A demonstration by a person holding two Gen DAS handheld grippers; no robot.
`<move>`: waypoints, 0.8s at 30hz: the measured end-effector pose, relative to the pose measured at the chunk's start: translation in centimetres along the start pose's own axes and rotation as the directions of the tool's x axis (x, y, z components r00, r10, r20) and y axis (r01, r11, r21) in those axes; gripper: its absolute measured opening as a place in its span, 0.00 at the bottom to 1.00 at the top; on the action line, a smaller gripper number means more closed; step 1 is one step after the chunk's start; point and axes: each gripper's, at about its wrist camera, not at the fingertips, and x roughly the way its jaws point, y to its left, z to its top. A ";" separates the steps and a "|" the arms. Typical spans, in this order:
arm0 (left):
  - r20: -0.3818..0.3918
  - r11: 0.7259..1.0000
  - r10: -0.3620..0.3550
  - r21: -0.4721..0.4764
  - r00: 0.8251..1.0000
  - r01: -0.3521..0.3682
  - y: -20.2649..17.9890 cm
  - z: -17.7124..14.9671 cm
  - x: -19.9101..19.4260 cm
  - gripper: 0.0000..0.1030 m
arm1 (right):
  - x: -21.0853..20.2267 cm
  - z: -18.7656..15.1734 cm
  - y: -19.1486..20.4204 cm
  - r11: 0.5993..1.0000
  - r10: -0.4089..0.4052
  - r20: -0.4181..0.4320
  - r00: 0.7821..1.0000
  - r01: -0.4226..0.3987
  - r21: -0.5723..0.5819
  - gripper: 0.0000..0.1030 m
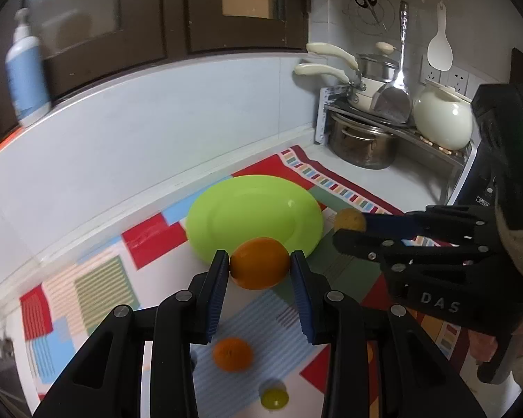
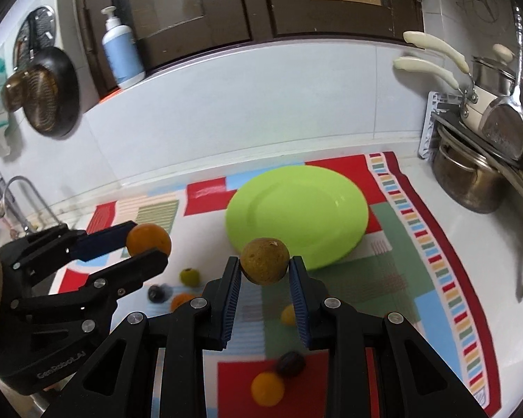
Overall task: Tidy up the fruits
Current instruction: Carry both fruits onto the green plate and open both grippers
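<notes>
A lime green plate (image 1: 254, 216) lies on a patchwork mat (image 1: 101, 278); it also shows in the right wrist view (image 2: 296, 205). My left gripper (image 1: 259, 266) is shut on an orange (image 1: 259, 267) and holds it above the plate's near rim; the orange also shows from the side in the right wrist view (image 2: 149, 239). My right gripper (image 2: 265, 266) is shut on a brownish-yellow round fruit (image 2: 265, 260), just short of the plate. That fruit shows in the left wrist view (image 1: 348, 220) too.
Loose fruits lie on the mat: an orange one (image 1: 233, 354), a yellow-green one (image 1: 274, 397), a yellow one (image 2: 288, 314), an orange one (image 2: 267, 388), dark ones (image 2: 290, 364) (image 2: 157, 293). Pots on a rack (image 1: 362, 139) stand at the right. A pump bottle (image 2: 122, 52) stands on the ledge.
</notes>
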 end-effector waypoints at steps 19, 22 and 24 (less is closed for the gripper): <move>-0.176 0.994 -0.111 -0.004 0.978 0.112 3.1 3.1 11.9 0.35 | 9.8 3.3 -3.7 0.999 -0.003 -0.168 0.986 0.009 0.033 0.29; -0.201 0.993 -0.116 -0.014 0.973 0.116 3.6 2.6 13.3 0.35 | 11.1 3.3 -4.0 0.999 -0.008 -0.196 0.981 0.014 0.031 0.29; -0.216 0.992 -0.122 -0.021 0.969 0.121 3.8 2.2 14.1 0.35 | 11.8 3.3 -4.3 0.999 -0.006 -0.211 0.977 0.013 0.034 0.29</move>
